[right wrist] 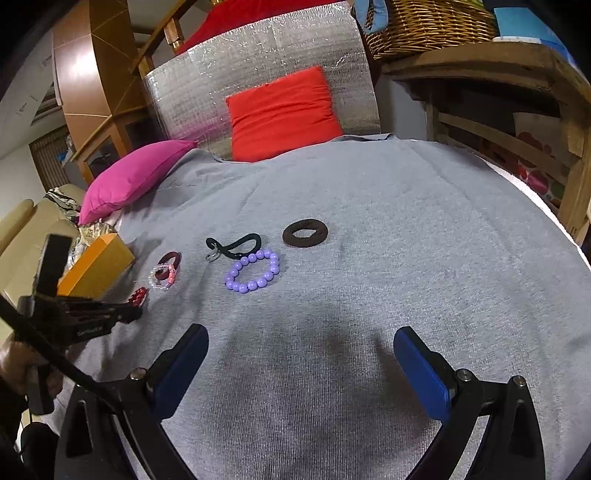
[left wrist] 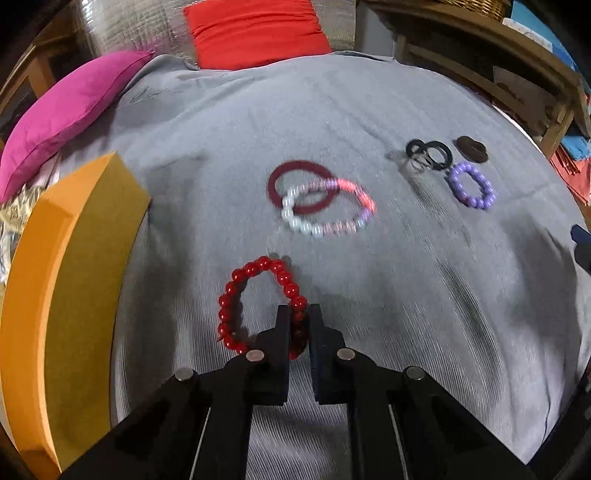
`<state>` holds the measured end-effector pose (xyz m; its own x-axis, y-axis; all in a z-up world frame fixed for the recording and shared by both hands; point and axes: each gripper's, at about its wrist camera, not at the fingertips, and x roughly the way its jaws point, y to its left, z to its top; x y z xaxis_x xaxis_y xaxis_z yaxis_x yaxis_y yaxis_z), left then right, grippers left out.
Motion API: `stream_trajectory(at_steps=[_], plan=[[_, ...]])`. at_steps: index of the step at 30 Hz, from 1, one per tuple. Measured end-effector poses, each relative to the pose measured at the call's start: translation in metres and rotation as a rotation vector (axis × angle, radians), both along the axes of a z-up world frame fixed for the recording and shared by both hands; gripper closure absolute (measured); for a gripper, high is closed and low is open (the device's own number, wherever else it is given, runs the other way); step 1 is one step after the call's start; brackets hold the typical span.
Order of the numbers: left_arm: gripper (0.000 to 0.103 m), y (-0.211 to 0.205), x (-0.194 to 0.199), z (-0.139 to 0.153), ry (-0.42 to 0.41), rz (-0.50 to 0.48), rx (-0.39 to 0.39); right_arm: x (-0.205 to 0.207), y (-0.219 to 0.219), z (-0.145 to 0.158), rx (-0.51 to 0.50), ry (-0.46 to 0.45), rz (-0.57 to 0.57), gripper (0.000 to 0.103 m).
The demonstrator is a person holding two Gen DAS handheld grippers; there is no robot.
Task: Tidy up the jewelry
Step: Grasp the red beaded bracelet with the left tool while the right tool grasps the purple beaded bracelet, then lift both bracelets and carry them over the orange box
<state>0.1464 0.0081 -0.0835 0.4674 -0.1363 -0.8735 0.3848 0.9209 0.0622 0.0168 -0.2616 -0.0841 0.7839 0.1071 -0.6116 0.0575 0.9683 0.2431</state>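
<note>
My left gripper (left wrist: 298, 314) is shut on the right side of a red bead bracelet (left wrist: 255, 295), which hangs from the jaws just over the grey cloth (left wrist: 406, 295). It also shows in the right wrist view (right wrist: 138, 295). Farther off lie a maroon hair tie (left wrist: 295, 170) under a pink and white bead bracelet (left wrist: 328, 225), black hair ties (left wrist: 430, 155), a brown scrunchie (left wrist: 472, 147) and a purple bead bracelet (left wrist: 471, 186). My right gripper (right wrist: 301, 339) is open and empty above the cloth, well short of the purple bracelet (right wrist: 253, 271).
An orange box (left wrist: 55, 295) stands at the left, close to the left gripper. A magenta cushion (left wrist: 66, 110) and a red cushion (left wrist: 255, 29) lie at the far edge. Wooden shelving (right wrist: 517, 129) with a wicker basket (right wrist: 428, 26) stands at the right.
</note>
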Motion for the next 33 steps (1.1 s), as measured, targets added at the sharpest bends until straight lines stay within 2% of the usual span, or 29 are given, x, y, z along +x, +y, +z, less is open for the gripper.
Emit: stream_trajectory(at_steps=[4, 6, 8, 9, 12, 15, 17, 18, 19, 21, 27, 28, 33], plan=[[0.094, 0.007, -0.015, -0.001, -0.001, 0.039, -0.045, 0.011, 0.001, 0.009, 0.019, 0.011, 0.018, 0.004], [0.094, 0.009, -0.019, -0.002, -0.003, 0.061, -0.063, 0.029, 0.001, 0.015, 0.021, 0.034, 0.027, 0.006], [0.094, 0.009, -0.022, -0.003, -0.01, 0.074, -0.067, 0.051, 0.001, 0.017, 0.026, 0.079, 0.027, 0.014], [0.094, 0.01, -0.021, -0.005, -0.013, 0.079, -0.07, 0.068, 0.001, 0.014, 0.034, 0.13, 0.031, 0.02], [0.094, 0.01, -0.023, -0.007, -0.021, 0.091, -0.075, 0.11, 0.008, 0.002, 0.038, 0.275, 0.042, 0.047], [0.094, 0.007, -0.027, -0.009, -0.035, 0.093, -0.072, 0.134, 0.024, -0.009, -0.02, 0.366, 0.062, 0.048], [0.094, 0.008, -0.025, -0.01, -0.038, 0.1, -0.078, 0.142, 0.035, -0.012, -0.102, 0.392, 0.053, 0.048], [0.094, 0.008, -0.025, -0.01, -0.04, 0.104, -0.079, 0.143, 0.038, -0.012, -0.127, 0.398, 0.05, 0.054], [0.094, 0.01, -0.03, -0.009, -0.043, 0.107, -0.079, 0.143, 0.041, -0.012, -0.148, 0.402, 0.053, 0.073], [0.094, 0.01, -0.033, -0.008, -0.049, 0.116, -0.072, 0.142, 0.042, -0.01, -0.16, 0.406, 0.06, 0.087], [0.094, 0.017, -0.052, -0.002, -0.06, 0.156, -0.103, 0.105, 0.026, -0.005, -0.118, 0.377, 0.053, 0.088], [0.094, 0.016, -0.054, -0.001, -0.062, 0.158, -0.108, 0.099, 0.024, -0.003, -0.112, 0.367, 0.049, 0.095], [0.094, 0.015, -0.073, 0.008, -0.069, 0.164, -0.139, 0.06, 0.01, 0.006, -0.059, 0.308, 0.034, 0.094]])
